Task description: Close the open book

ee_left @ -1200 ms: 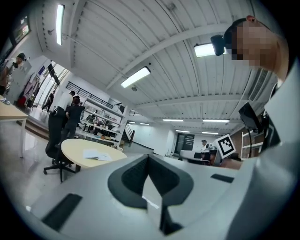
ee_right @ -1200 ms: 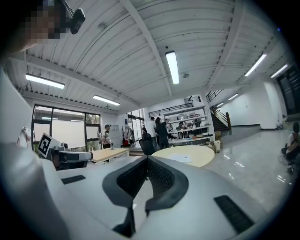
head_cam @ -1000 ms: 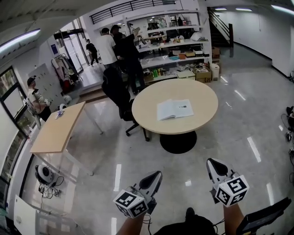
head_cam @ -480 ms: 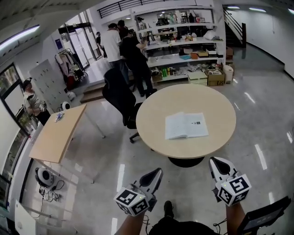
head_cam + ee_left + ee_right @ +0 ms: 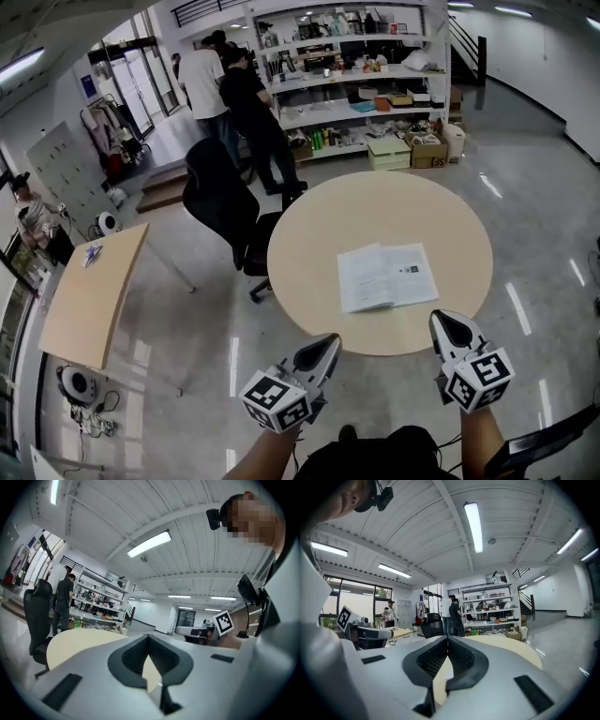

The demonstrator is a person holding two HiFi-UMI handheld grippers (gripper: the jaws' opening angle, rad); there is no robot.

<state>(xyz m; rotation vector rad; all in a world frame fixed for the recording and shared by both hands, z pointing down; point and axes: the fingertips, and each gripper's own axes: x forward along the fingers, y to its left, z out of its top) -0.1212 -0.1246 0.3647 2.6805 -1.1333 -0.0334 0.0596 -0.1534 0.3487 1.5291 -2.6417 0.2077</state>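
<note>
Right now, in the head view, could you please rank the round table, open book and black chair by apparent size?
Largest: round table.
Then black chair and open book, which cover similar areas; the chair stands farther away, so I leave those two unranked.

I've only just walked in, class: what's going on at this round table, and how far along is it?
A person holds the left hand-held gripper and the right hand-held gripper at the near edge of a round table. Both are shut and empty. The book lies open on the table, beyond them and untouched. Closing it has not yet begun.
</note>
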